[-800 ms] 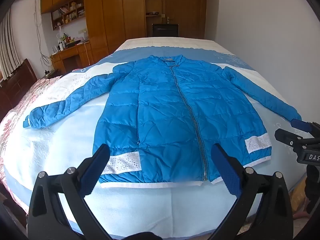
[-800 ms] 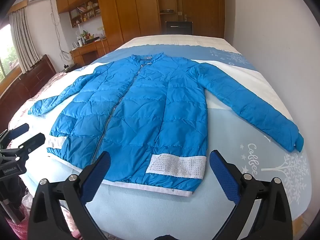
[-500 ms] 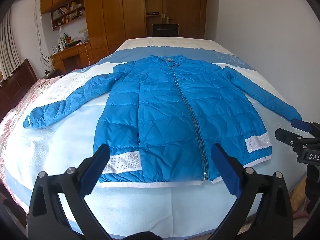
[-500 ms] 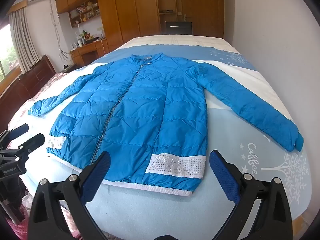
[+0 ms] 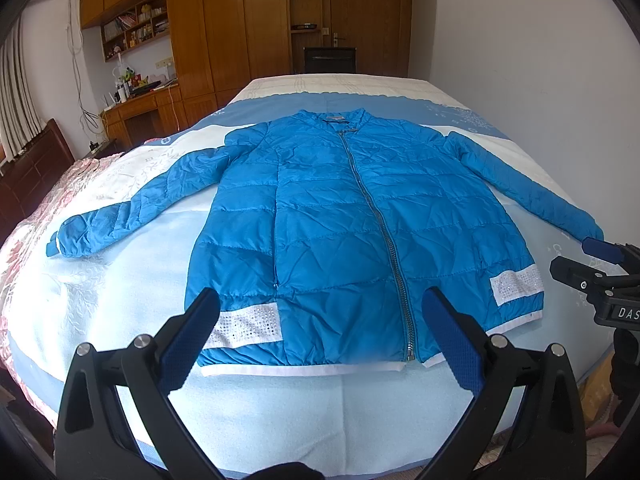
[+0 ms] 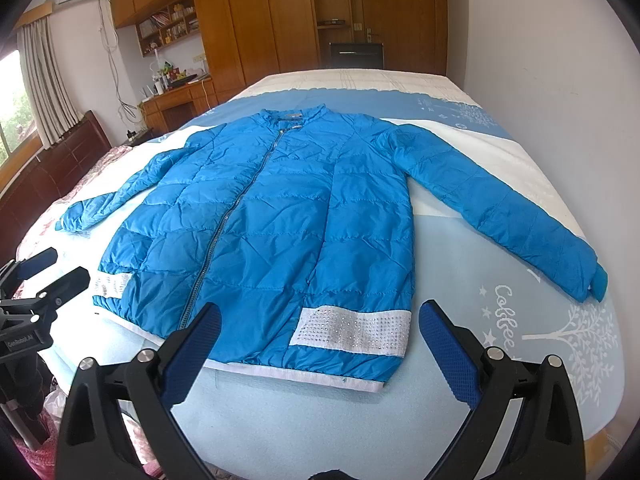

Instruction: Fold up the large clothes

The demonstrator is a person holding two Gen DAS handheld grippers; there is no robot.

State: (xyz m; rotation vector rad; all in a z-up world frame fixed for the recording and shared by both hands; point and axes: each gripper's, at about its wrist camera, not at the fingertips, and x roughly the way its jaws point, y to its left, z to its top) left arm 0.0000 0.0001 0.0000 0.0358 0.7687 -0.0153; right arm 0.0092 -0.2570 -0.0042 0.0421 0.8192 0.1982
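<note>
A blue quilted jacket lies flat and zipped on the bed, front up, collar far, both sleeves spread out; it also shows in the right wrist view. Its white hem faces me. My left gripper is open and empty, hovering just short of the hem near the left front. My right gripper is open and empty, above the hem at the right front. The right gripper shows at the right edge of the left wrist view; the left gripper shows at the left edge of the right wrist view.
The bed has a light blue and white cover; a pink quilt lies along its left side. A white wall runs along the right. A wooden desk, wardrobes and a dark chair stand behind the bed.
</note>
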